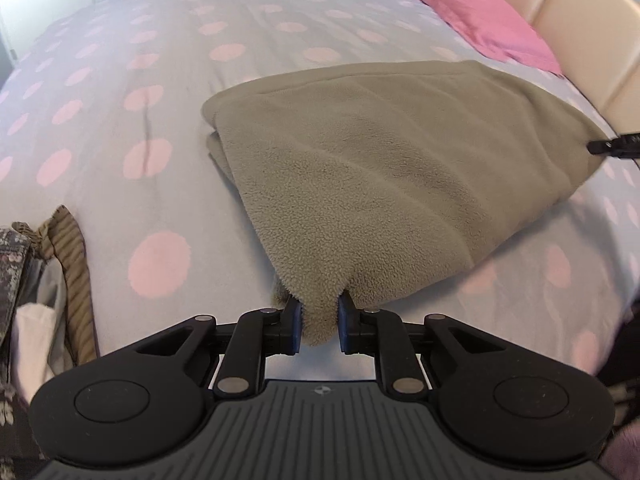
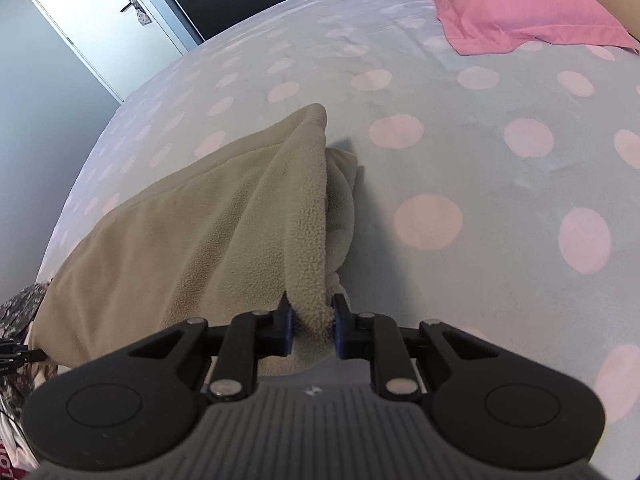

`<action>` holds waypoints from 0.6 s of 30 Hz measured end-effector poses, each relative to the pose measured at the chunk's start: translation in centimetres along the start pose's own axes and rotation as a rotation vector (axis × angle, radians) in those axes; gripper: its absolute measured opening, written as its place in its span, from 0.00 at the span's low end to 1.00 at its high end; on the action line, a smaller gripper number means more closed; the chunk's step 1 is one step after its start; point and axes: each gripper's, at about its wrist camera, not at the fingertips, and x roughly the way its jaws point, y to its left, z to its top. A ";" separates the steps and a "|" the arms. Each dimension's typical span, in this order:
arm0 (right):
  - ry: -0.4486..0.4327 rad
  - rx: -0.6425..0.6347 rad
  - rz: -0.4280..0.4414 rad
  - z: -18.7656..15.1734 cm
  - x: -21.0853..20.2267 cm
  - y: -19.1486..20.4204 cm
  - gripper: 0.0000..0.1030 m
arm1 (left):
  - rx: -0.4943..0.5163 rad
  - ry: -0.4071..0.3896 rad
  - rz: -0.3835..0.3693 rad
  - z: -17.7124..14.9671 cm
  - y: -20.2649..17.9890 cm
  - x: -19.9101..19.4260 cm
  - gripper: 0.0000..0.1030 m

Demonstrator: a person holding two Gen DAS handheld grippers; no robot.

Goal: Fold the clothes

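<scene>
Pinching thick fleece at two separate corners leaves room for trouble. The left gripper (image 1: 319, 322) has its jaws drawn in narrow on a bunched corner of the beige fleece blanket (image 1: 392, 168), and only a small tuft of pile sits between the pads, so that corner could slide out if the lift goes on or the cloth is pulled taut. The right gripper (image 2: 313, 326) is likewise nipped close on a rolled edge of the blanket, with several layers gathered at its tips; a lower layer could drop free and spoil the fold. Should the two hands travel unevenly, the doubled cloth would likely skew and land crooked on the polka-dot duvet (image 1: 168, 92).

As for placement, the blanket lies already folded over on the bed, stretching away from both grippers toward the middle of the duvet. In the left wrist view its near corner hangs between the left pads while the far right corner meets the other gripper's tip at the frame edge. In the right wrist view the held edge rises as a ridge straight ahead. The pink pillow (image 2: 520, 4) rests well apart, near the headboard.
</scene>
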 end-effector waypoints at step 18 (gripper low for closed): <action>0.128 0.076 -0.089 -7.4 -2.4 -3.1 0.20 | -0.005 0.189 -0.044 -5.5 -2.8 2.0 0.14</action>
